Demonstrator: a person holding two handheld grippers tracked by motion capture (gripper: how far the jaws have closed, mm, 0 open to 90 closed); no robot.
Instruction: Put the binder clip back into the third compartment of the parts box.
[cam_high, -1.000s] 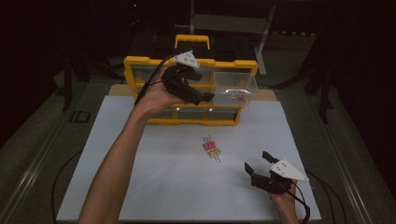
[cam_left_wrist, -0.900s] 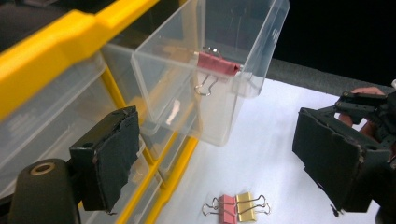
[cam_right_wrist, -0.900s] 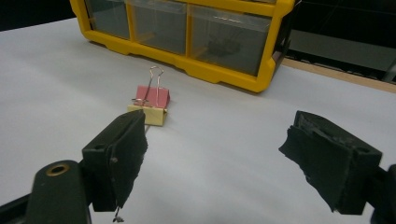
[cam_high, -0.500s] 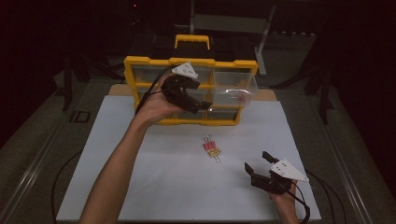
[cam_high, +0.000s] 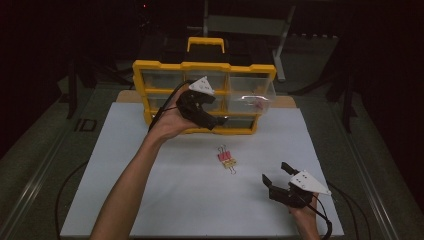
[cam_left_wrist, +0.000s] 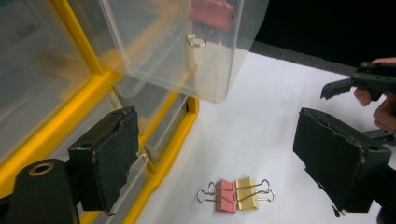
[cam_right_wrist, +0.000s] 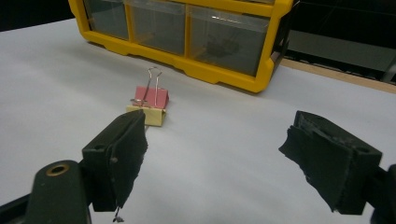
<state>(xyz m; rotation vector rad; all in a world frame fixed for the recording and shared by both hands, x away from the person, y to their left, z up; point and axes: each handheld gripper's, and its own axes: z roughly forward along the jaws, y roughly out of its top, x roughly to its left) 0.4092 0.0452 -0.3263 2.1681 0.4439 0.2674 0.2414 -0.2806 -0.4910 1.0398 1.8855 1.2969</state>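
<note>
With its jaws wide apart and empty, the left gripper (cam_high: 220, 120) should descend straight over the pink binder clip (cam_left_wrist: 225, 196) lying against the yellow binder clip (cam_left_wrist: 247, 193) on the white mat (cam_high: 150, 165), while the right gripper (cam_high: 276, 175) waits apart, likewise open.

Two small binder clips lie side by side and touching on the white tabletop (cam_high: 150, 150), one pink (cam_high: 223, 157) and one yellow (cam_high: 229, 162), each with silver wire handles. They rest in the open middle of the sheet, a little in front of a yellow organiser (cam_high: 204, 67) with clear drawers. One clear drawer (cam_high: 250, 100) on the organiser's right side is pulled partly out, and another pink binder clip (cam_left_wrist: 212, 13) lies inside it, its wire loop showing through the clear plastic. The two clips on the tabletop are free, with nothing touching them.
</note>
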